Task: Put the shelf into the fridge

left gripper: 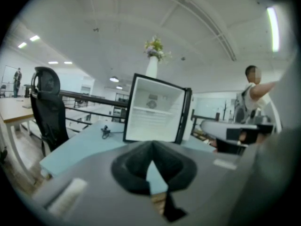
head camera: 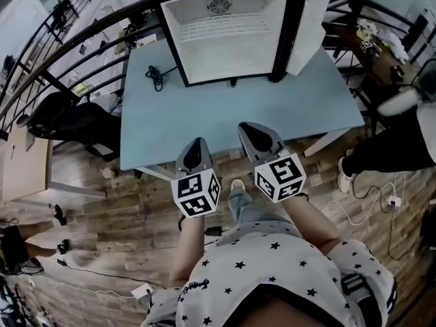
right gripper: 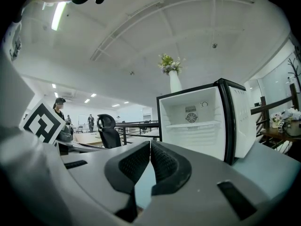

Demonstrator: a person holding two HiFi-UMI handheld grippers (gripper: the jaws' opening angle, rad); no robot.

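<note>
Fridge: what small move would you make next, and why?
Probably reach the right gripper toward the door to swing it shut. The shelf already sits inside the open fridge, and the left gripper and the right are shut and empty.

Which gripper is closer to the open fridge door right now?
Right. The right gripper hovers over the table's near edge, short of the fridge door; the left gripper is beside it, farther left.
</note>
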